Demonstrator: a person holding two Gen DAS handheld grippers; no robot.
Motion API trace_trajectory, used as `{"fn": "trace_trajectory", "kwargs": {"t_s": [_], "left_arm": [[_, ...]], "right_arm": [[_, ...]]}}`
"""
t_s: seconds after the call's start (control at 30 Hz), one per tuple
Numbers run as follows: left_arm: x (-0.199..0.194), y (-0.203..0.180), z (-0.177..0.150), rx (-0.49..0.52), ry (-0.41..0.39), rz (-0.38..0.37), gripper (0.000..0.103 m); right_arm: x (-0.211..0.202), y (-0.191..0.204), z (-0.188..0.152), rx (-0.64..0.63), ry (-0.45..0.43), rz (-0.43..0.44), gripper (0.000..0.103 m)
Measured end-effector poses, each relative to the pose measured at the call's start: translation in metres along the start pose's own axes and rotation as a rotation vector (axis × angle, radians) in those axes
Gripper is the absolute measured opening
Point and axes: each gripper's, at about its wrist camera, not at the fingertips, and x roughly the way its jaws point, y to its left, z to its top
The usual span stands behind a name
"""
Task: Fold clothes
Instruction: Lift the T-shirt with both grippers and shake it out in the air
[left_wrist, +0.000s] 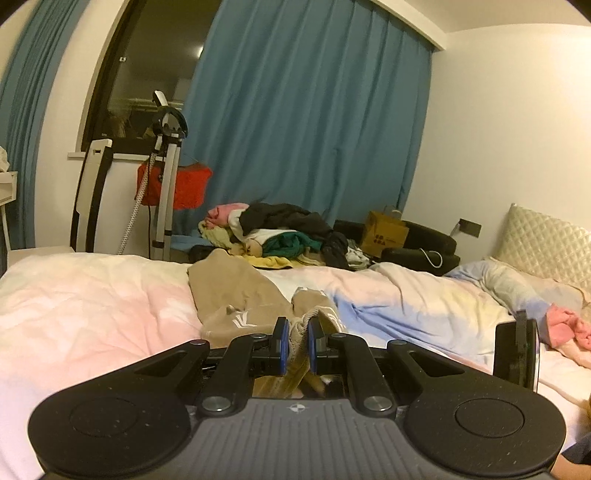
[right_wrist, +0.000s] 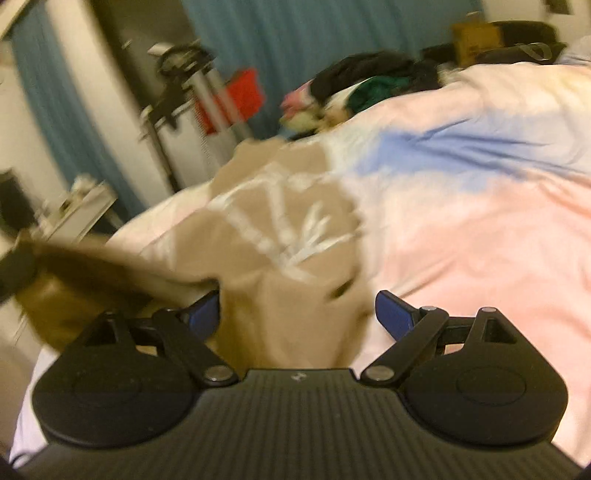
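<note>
A tan garment with white print (left_wrist: 236, 295) lies crumpled on the pastel duvet (left_wrist: 92, 306). My left gripper (left_wrist: 298, 341) is shut on a bunched fold of it, the cloth squeezed between the blue pads. The right wrist view is blurred. There the tan garment (right_wrist: 288, 236) spreads ahead and runs down between the wide-apart fingers of my right gripper (right_wrist: 297, 314), which stands open; the right pad (right_wrist: 393, 314) is clear of the cloth. A stretch of the fabric is pulled away toward the left edge of that view.
A heap of mixed clothes (left_wrist: 284, 236) sits at the far side of the bed. A garment steamer stand (left_wrist: 166, 184) and blue curtains (left_wrist: 306, 129) lie beyond. The headboard (left_wrist: 543, 247) and a pink cloth (left_wrist: 565, 328) are at right.
</note>
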Motion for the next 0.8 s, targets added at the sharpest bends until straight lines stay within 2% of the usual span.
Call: {"fn": "trace_trajectory", "kwargs": {"t_s": [0.1,0.23,0.33,0.4,0.57,0.63,0.73,0.8], "left_arm": [[0.0,0.003,0.004,-0.038,-0.005,0.014,0.011],[-0.003,0.009,0.008,-0.09,-0.023,0.004,0.011],[-0.001,0.014,0.007,-0.133,-0.023,0.007,0.011],[0.003,0.013,0.005,-0.129,-0.007,0.004,0.011],[0.015,-0.014,-0.008,-0.042,0.013,-0.019,0.011],[0.015,-0.021,-0.009,-0.031,-0.004,-0.037,0.011],[0.006,-0.022,-0.003,-0.064,-0.067,-0.062,0.011],[-0.004,-0.018,0.003,-0.095,-0.118,-0.074,0.011]], "right_arm": [[-0.004,0.018,-0.004,-0.088,-0.014,0.035,0.09],[-0.009,0.023,-0.008,-0.149,-0.034,-0.008,0.09],[-0.011,0.005,-0.001,-0.079,-0.059,-0.1,0.09],[-0.017,-0.015,0.004,0.019,-0.076,-0.121,0.09],[-0.037,-0.042,0.02,0.165,-0.122,-0.179,0.09],[-0.047,-0.049,0.03,0.195,-0.149,-0.183,0.09],[-0.044,-0.046,0.05,0.111,-0.124,-0.229,0.09],[-0.04,-0.039,0.058,0.002,-0.081,-0.284,0.091]]}}
